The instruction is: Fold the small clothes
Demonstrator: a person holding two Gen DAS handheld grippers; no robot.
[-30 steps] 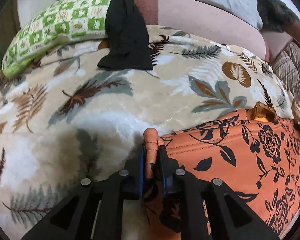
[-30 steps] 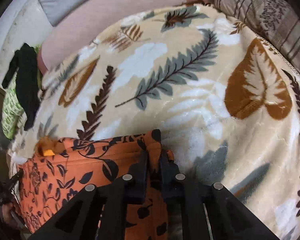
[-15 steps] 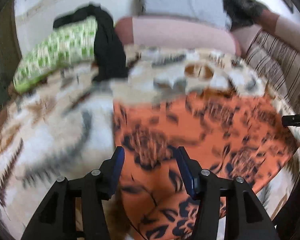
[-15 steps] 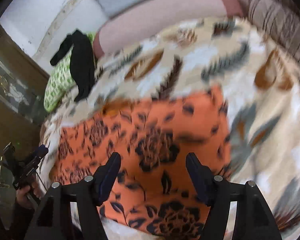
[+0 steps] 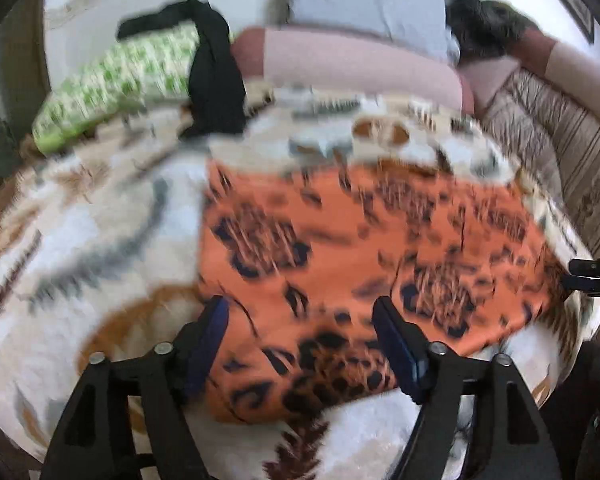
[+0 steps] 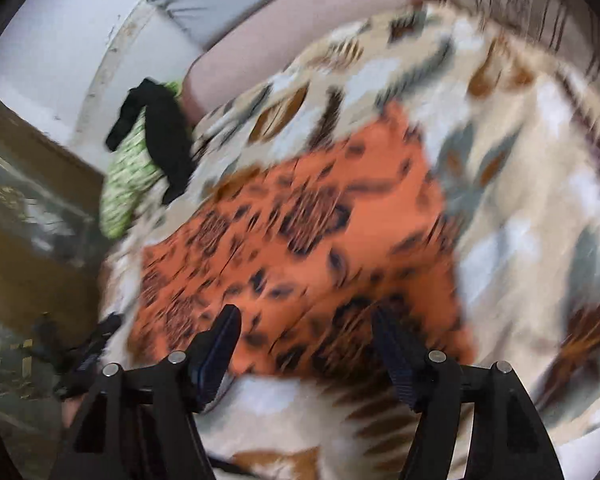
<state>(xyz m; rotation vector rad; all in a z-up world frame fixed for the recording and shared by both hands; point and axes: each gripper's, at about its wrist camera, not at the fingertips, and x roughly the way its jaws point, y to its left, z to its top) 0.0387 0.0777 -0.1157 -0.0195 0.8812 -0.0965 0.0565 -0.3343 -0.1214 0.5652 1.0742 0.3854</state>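
1. Nearest us, our left gripper (image 5: pixel 300 322) hangs with its jaws spread wide and nothing between them. Our right gripper (image 6: pixel 306 326) is likewise agape and empty. Both views are smeared by motion.
2. Just beyond both sets of fingers, the orange floral garment (image 5: pixel 364 248) lies flat on the leaf-print blanket (image 5: pixel 80 240). In the left view it runs from 6 o'clock towards 3 o'clock.
3. We judge one fold laid down and let go. The cloth looks like a tidy rectangle, though the blur hides its layers. At least one more fold likely remains.
4. Farther off, at 11 o'clock in the left view, a black garment (image 5: pixel 216 80) drapes over a green-patterned pillow (image 5: pixel 112 84), unfolded as far as we can tell.
5. We see no basket, box or other container in either view.
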